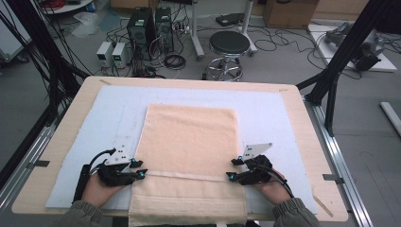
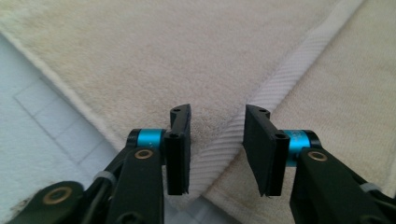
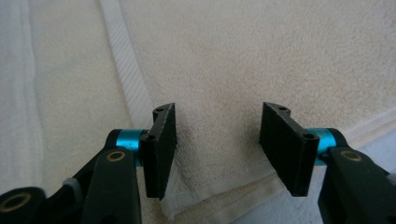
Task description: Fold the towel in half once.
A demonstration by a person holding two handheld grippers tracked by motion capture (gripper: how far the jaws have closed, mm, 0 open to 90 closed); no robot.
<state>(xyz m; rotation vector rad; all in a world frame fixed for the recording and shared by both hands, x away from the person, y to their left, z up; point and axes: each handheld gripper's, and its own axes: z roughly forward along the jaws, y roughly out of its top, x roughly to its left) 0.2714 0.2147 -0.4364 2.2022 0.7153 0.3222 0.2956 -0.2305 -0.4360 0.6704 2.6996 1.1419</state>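
On the table (image 1: 302, 118) seen from the high view, a pale blue mat (image 1: 269, 109) covers most of the wooden top, and a peach towel (image 1: 189, 137) lies flat on it, running from mid-table to the near edge, where it hangs slightly over. A woven band (image 1: 184, 175) crosses the towel near your side. Your left gripper (image 1: 138, 169) sits at the towel's left edge by that band, and your right gripper (image 1: 231, 169) sits at the right edge at the same level (both hands low, close to the cloth). Beyond the table stand a black stool (image 1: 229, 45) and two computer towers (image 1: 150, 28) among loose cables.

From the left gripper view, your left gripper (image 2: 217, 149) is released: its jaws stand apart with nothing between them. Directly beyond the gap lies the towel (image 2: 154, 56), with the woven band (image 2: 280, 79) running diagonally to a folded corner between the jaws. The mat (image 2: 42, 126) shows at left.

From the right gripper view, your right gripper (image 3: 229, 149) is likewise released, jaws wide and holding nothing. The towel (image 3: 261, 56) lies beneath, its band (image 3: 126, 70) running past the left jaw, and a folded corner lies just under that jaw.
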